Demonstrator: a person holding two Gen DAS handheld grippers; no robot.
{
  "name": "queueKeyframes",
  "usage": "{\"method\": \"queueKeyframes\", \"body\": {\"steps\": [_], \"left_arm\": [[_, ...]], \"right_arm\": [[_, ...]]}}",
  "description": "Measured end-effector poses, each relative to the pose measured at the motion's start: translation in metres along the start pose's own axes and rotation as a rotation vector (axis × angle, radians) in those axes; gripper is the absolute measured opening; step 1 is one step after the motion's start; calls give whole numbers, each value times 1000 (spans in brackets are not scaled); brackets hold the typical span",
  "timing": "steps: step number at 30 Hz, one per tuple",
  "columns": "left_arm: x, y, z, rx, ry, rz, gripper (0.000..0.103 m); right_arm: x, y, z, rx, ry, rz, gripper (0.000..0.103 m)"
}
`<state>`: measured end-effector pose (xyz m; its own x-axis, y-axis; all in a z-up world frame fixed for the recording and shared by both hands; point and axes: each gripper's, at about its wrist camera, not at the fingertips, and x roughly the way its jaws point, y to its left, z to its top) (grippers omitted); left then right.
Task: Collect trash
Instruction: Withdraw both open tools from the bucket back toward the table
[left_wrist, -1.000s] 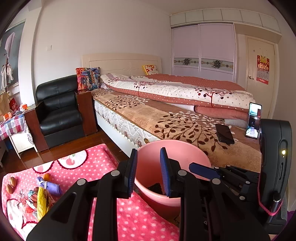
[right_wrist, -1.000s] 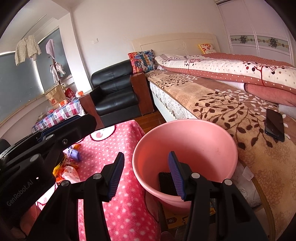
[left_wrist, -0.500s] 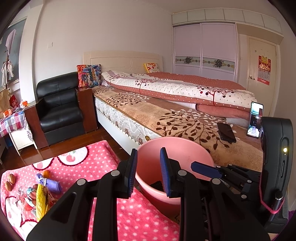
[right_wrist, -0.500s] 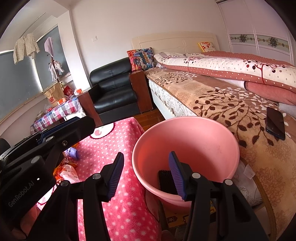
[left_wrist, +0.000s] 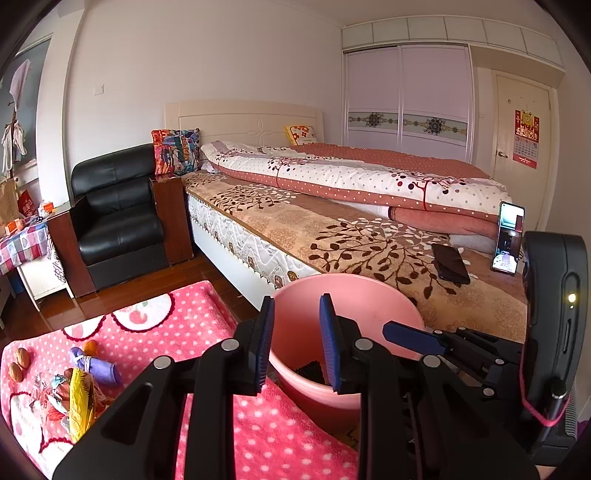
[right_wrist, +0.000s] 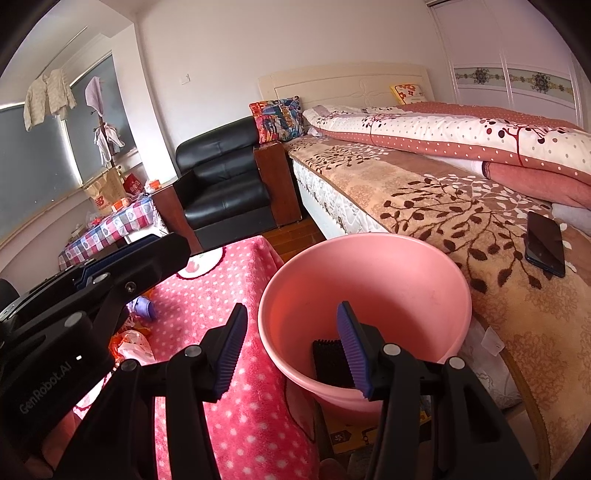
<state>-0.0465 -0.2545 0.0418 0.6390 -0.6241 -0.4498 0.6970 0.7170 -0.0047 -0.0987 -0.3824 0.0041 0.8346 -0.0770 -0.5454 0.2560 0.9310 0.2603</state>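
Observation:
A pink plastic bucket stands between a pink polka-dot cloth and the bed; it also shows in the right wrist view, with a black ribbed object at its bottom. Trash lies on the cloth at the left: a yellow wrapper, a purple item, nuts and crumpled wrappers. My left gripper is open and empty, held near the bucket's near rim. My right gripper is open and empty over the bucket's left rim.
A bed with a leaf-pattern blanket runs along the right, with a dark phone lying on it and another phone propped up. A black armchair and a checked-cloth side table stand at the back left.
Both grippers have drawn back and risen slightly, so the bucket and cloth sit a little lower in both views. Both stay open and empty.

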Motion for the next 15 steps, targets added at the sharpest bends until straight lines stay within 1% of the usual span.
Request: {"method": "queueKeyframes", "body": {"steps": [7,15], "left_arm": [[2,1,1,-8,2,2,25],[0,9,-1,-22,2,11,25]], "right_arm": [[-1,-1,0,-4,0,-2,50],[0,9,2,-22,7,0,50]]}}
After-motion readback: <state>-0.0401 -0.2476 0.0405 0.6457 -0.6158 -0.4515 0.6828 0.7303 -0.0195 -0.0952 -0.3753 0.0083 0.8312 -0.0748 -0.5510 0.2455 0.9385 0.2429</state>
